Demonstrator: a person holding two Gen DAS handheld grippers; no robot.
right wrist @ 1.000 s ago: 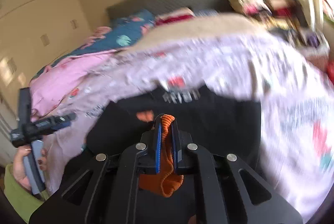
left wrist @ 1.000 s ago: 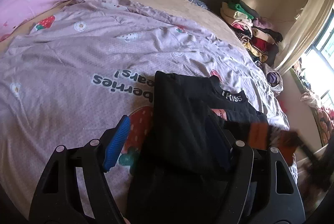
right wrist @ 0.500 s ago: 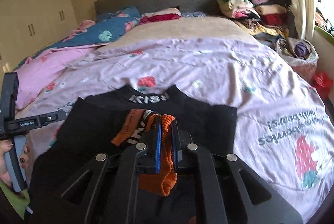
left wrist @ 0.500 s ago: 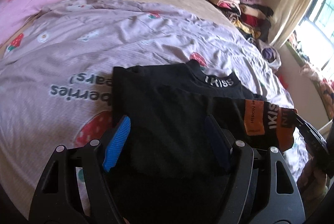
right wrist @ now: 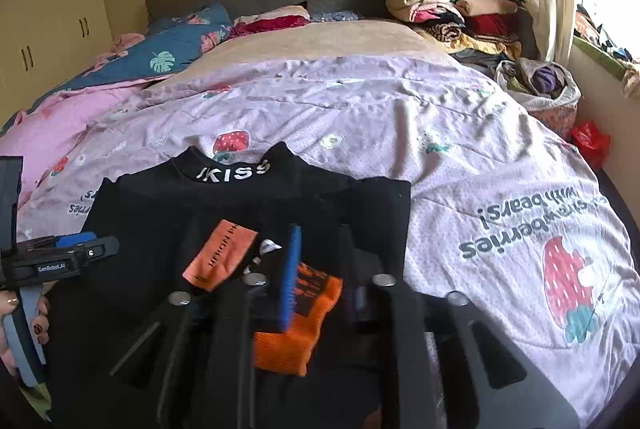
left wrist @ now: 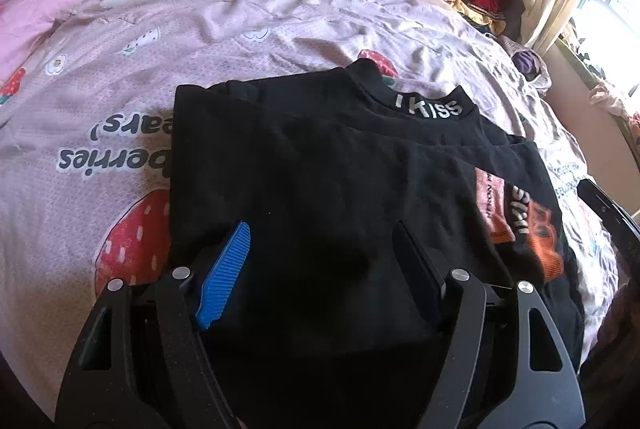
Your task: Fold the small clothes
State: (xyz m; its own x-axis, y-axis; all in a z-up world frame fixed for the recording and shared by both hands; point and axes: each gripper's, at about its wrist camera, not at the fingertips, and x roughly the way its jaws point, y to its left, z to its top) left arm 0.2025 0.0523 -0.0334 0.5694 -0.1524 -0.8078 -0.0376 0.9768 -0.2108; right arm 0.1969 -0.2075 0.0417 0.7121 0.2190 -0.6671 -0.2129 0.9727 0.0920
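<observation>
Garment: a black top [left wrist: 320, 189] is laid flat on the lilac strawberry-print cover [left wrist: 120, 133], collar with white lettering [right wrist: 234, 175] pointed toward the headboard.
Progress: the sleeve with the orange cuff [right wrist: 292, 333] is seen laid inward across the body, so one side fold is judged done.
Left to do: the opposite side and the bottom-to-collar fold are judged not yet made; the hem is hidden below both views.
Left gripper [left wrist: 320, 269]: held wide apart over the black fabric, nothing pinched between the blue pads.
Right gripper [right wrist: 320, 265]: jaws parted above the orange cuff; no cloth is seen clamped.
Containers: a pale bag [right wrist: 536, 89] is seen beside the bed under the window, stuffed with clothing, a purple piece on top.
Stack: folded clothes [right wrist: 452, 9] are piled by the headboard, not in any container.
</observation>
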